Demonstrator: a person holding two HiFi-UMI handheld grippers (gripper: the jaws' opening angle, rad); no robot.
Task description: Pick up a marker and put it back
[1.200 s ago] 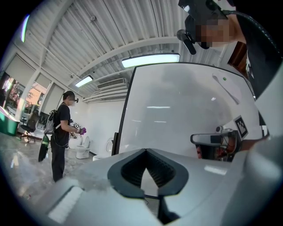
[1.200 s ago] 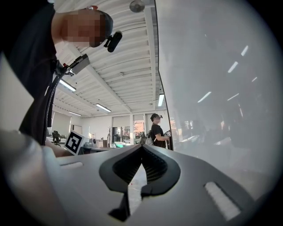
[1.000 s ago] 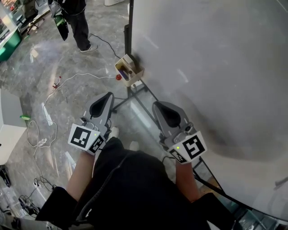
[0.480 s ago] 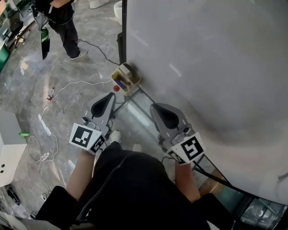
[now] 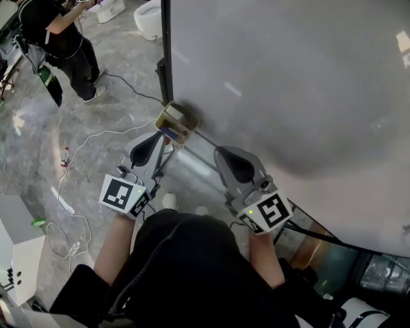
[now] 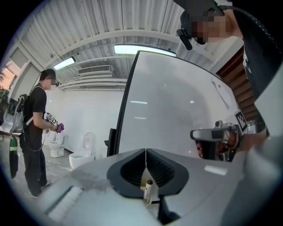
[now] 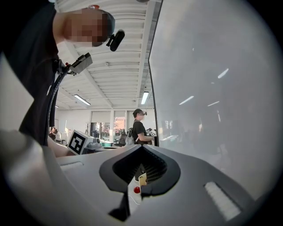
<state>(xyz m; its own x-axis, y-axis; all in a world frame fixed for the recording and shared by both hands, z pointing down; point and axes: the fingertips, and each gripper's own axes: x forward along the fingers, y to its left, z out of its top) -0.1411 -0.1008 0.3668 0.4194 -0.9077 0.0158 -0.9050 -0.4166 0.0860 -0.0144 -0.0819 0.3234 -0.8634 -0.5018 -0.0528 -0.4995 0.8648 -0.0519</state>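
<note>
A small tan marker tray (image 5: 174, 119) hangs at the lower left corner of a big whiteboard (image 5: 288, 83). Something blue and red lies in the tray; I cannot make it out clearly. My left gripper (image 5: 154, 138) is shut and empty, its tip just short of the tray. In the left gripper view the jaw tips (image 6: 145, 152) meet, and a white marker with a black cap (image 6: 148, 191) shows beneath them. My right gripper (image 5: 224, 154) is shut and empty, right of the tray and close to the board. Under its jaws (image 7: 141, 151) I see the tan tray (image 7: 142, 178) and a red knob (image 7: 137, 190).
The whiteboard's dark frame post (image 5: 166, 57) and stand legs (image 5: 192, 144) are ahead of me. A white cable (image 5: 83, 144) trails over the grey floor. A person in black (image 5: 61, 38) stands at the far left, with toilets (image 5: 146, 16) behind. A white cabinet (image 5: 13, 256) sits at the left edge.
Both grippers have moved toward the board's corner, so the tray now sits right at the left gripper's tip. The bystander has shifted up and left in view.
</note>
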